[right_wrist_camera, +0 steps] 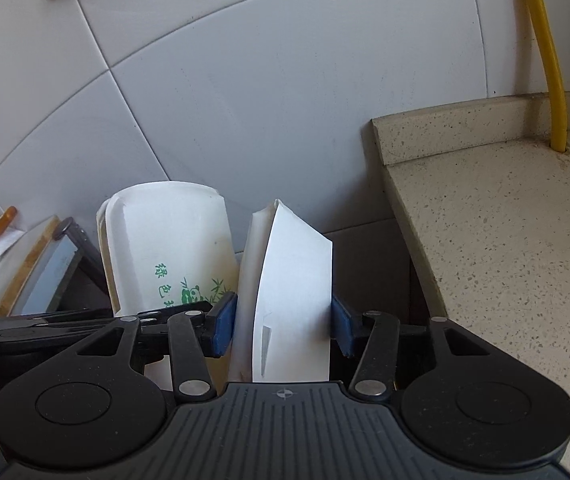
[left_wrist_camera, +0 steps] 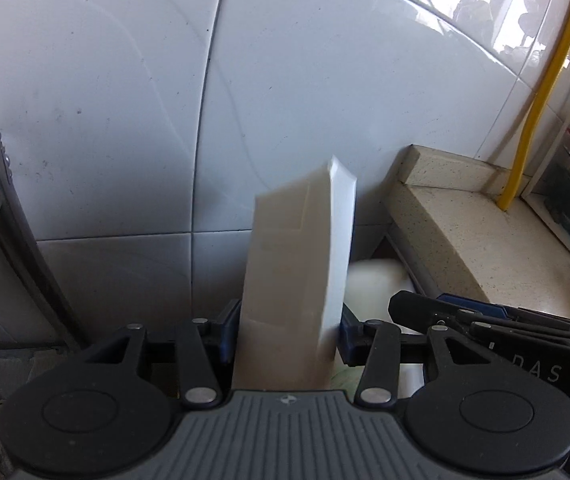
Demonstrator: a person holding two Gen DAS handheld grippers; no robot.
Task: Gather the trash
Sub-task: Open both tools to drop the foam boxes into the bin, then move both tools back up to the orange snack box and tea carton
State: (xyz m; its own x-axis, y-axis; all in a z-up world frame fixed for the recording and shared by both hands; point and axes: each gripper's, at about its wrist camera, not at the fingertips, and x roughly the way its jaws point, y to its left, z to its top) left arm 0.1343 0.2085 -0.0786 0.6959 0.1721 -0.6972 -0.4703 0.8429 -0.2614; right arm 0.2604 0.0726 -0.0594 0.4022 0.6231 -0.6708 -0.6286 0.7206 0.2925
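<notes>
In the left wrist view, my left gripper is shut on a squashed white paper cup that stands upright between the blue pads. The right wrist view shows that same cup, with green print and a panda on it, and the left gripper's fingertips at its base. My right gripper is shut on a flattened white paper cup, close to the right of the first. From the left wrist view the right gripper is alongside, with its cup blurred behind. Both are held against the tiled wall, left of the counter's end.
A speckled beige countertop ends just right of the grippers, with a yellow hose rising from its back corner. White wall tiles stand straight ahead. A metal frame is at the left. A wooden board and a dark slab lean low on the left.
</notes>
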